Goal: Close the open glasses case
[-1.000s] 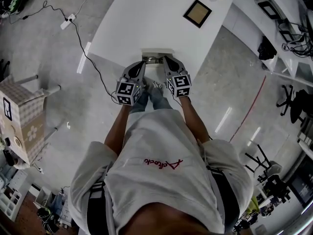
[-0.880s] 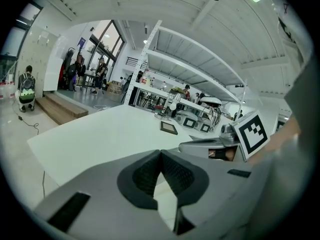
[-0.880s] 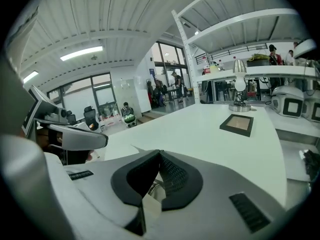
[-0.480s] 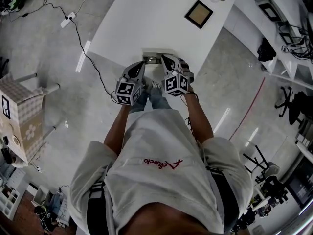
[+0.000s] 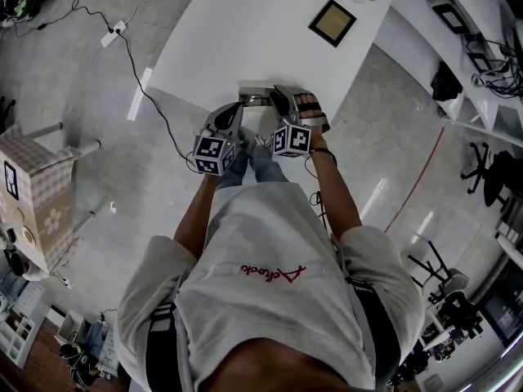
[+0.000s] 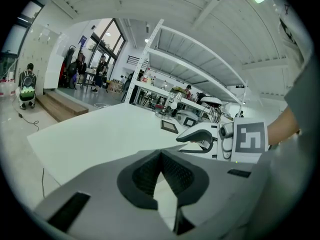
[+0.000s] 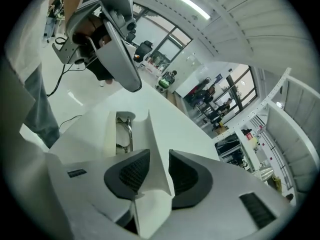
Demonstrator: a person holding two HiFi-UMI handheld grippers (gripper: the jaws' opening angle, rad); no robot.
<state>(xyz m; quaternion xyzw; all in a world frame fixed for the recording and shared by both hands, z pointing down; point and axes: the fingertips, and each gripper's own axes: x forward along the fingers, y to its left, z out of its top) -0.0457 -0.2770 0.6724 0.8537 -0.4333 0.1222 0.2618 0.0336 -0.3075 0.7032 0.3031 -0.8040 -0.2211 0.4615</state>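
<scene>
White table (image 5: 245, 31), open glasses case (image 5: 258, 98) at its 6 o'clock edge in the head view, only the right gripper view shows spectacles (image 7: 127, 130) inside and the lid (image 7: 158, 156) between the just-opened, spread jaws of the right gripper (image 7: 152, 175), left gripper (image 6: 161, 154) at its 9 o'clock, tips pressed together

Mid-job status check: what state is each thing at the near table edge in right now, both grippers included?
glasses case: open.
lid: raised, not folded down.
glasses: lying inside the case.
right gripper: open; jaws have just been opening, lid between them.
left gripper: shut, nothing between its jaws.
</scene>
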